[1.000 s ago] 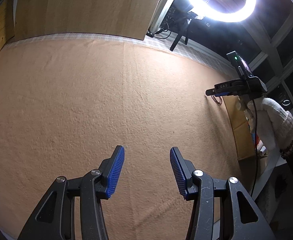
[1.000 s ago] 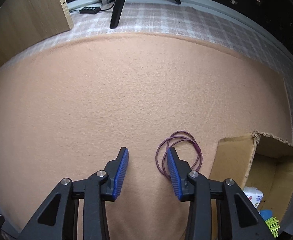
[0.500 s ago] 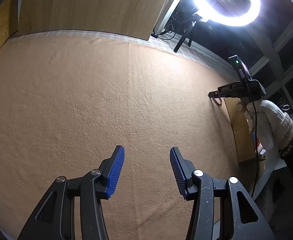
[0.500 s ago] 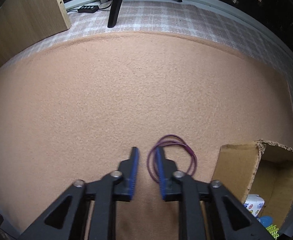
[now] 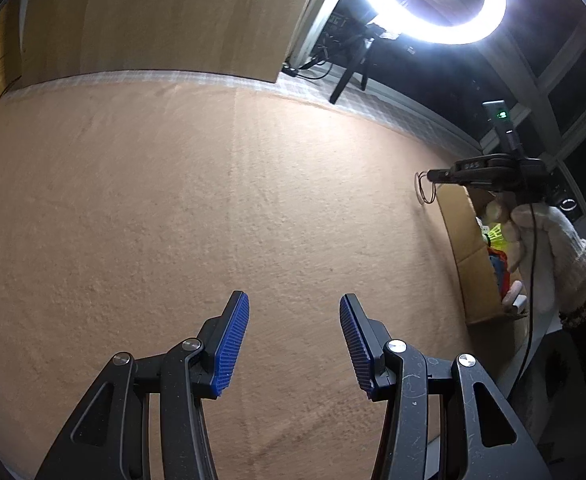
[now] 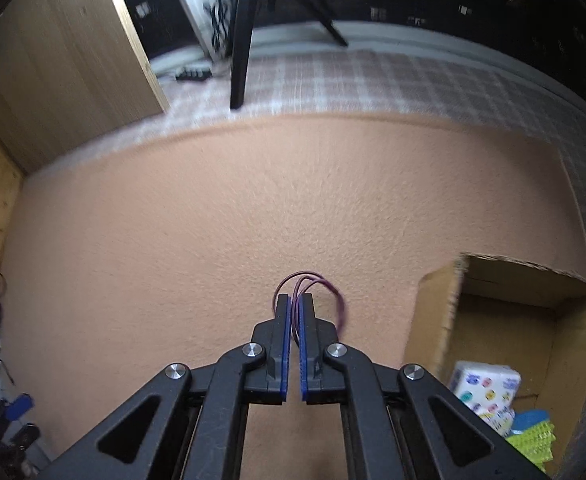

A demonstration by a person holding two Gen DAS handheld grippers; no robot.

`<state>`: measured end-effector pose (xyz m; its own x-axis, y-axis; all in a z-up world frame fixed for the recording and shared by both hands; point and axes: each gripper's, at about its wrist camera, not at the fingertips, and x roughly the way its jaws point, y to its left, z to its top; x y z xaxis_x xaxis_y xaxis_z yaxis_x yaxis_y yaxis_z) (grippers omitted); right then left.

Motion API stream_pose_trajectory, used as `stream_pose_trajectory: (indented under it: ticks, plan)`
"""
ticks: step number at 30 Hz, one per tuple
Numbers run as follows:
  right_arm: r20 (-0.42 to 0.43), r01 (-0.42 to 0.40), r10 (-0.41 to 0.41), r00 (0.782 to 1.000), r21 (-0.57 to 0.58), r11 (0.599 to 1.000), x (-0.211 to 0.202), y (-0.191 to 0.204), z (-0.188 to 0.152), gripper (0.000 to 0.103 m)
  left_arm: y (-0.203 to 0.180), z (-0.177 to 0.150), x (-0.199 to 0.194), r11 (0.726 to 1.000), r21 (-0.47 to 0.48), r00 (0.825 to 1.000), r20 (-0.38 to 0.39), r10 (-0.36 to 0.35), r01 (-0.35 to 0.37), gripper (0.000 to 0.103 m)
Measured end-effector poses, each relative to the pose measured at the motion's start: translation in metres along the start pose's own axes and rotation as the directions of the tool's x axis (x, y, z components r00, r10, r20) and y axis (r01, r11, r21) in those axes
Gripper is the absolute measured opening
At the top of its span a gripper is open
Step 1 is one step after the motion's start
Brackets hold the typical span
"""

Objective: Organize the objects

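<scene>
My right gripper (image 6: pixel 295 304) is shut on a purple cord loop (image 6: pixel 333 292), held above the peach cloth; the loop hangs out past the fingertips. In the left wrist view the right gripper (image 5: pixel 433 176) shows at the far right with the purple loop (image 5: pixel 423 190) dangling from its tip, beside the cardboard box (image 5: pixel 459 224). My left gripper (image 5: pixel 293 312) is open and empty over the bare cloth. The open cardboard box (image 6: pixel 437 320) stands at the right and holds a white patterned packet (image 6: pixel 485 388) and green and blue items (image 6: pixel 533 432).
A peach cloth (image 5: pixel 173 220) covers the table. A wooden board (image 5: pixel 153 16) stands at the back. A ring light (image 5: pixel 433 0) on a black tripod (image 6: pixel 241 40) stands behind the table on a checked cloth (image 6: pixel 373 80).
My right gripper closed on the purple cord loop and lifted it off the cloth. The left gripper stayed open and hardly moved.
</scene>
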<state>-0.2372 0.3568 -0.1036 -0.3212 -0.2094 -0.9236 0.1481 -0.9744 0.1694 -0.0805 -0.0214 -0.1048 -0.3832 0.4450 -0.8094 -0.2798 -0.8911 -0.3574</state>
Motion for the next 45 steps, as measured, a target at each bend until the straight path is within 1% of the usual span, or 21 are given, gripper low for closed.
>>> stream_pose_trajectory:
  ticks: [6, 10, 13, 18, 22, 27, 34, 35, 37, 38, 39, 42, 45]
  plan:
    - [0.094, -0.013, 0.010, 0.995, 0.032, 0.999, -0.042, -0.024, -0.005, 0.003, -0.023, 0.005, 0.006, 0.999, 0.040, 1.000, -0.005, -0.015, 0.016, 0.051]
    - [0.145, 0.009, -0.019, 0.989, 0.068, 0.998, -0.069, -0.053, -0.012, 0.003, -0.039, 0.006, 0.010, 0.998, 0.061, 1.000, -0.009, -0.026, 0.026, 0.051]
    - [0.158, 0.022, -0.037, 0.987, 0.096, 0.995, -0.079, -0.074, -0.017, 0.003, -0.051, 0.006, 0.012, 0.996, 0.080, 1.000, -0.011, -0.029, 0.030, 0.051]
    - [0.163, 0.028, -0.054, 0.985, 0.154, 0.988, -0.080, -0.106, -0.026, 0.003, -0.071, 0.008, 0.017, 0.994, 0.108, 0.999, -0.018, -0.032, 0.033, 0.051]
    - [0.162, 0.027, -0.057, 0.985, 0.184, 0.983, -0.076, -0.122, -0.028, 0.003, -0.082, 0.008, 0.020, 0.991, 0.127, 0.999, -0.027, -0.028, 0.031, 0.051]
    - [0.157, 0.030, -0.061, 0.986, 0.191, 0.981, -0.075, -0.131, -0.029, 0.003, -0.087, 0.007, 0.022, 0.991, 0.129, 0.999, -0.031, -0.019, 0.022, 0.051]
    - [0.166, 0.034, -0.065, 0.984, 0.184, 0.982, -0.076, -0.130, -0.029, 0.004, -0.089, 0.006, 0.020, 0.992, 0.126, 1.000, -0.024, -0.008, 0.011, 0.051]
    - [0.164, 0.034, -0.065, 0.984, 0.185, 0.982, -0.077, -0.130, -0.029, 0.005, -0.089, 0.006, 0.019, 0.992, 0.124, 1.000, -0.022, -0.006, 0.009, 0.051]
    - [0.168, 0.041, -0.073, 0.983, 0.187, 0.982, -0.077, -0.130, -0.029, 0.017, -0.088, 0.006, 0.018, 0.992, 0.124, 1.000, -0.020, -0.004, 0.006, 0.051]
    - [0.171, 0.045, -0.078, 0.982, 0.189, 0.981, -0.078, -0.130, -0.030, 0.027, -0.088, 0.005, 0.017, 0.992, 0.124, 1.000, -0.018, -0.001, 0.003, 0.051]
    - [0.174, 0.045, -0.079, 0.982, 0.190, 0.981, -0.079, -0.130, -0.031, 0.032, -0.087, 0.005, 0.016, 0.992, 0.125, 1.000, -0.016, 0.000, 0.002, 0.051]
    - [0.175, 0.034, -0.069, 0.982, 0.193, 0.981, -0.082, -0.126, -0.033, 0.033, -0.084, 0.005, 0.014, 0.992, 0.124, 1.000, -0.012, 0.006, -0.005, 0.051]
    - [0.182, 0.023, -0.057, 0.982, 0.182, 0.983, -0.087, -0.115, -0.036, 0.035, -0.080, 0.007, 0.011, 0.993, 0.121, 1.000, -0.008, 0.017, -0.016, 0.051]
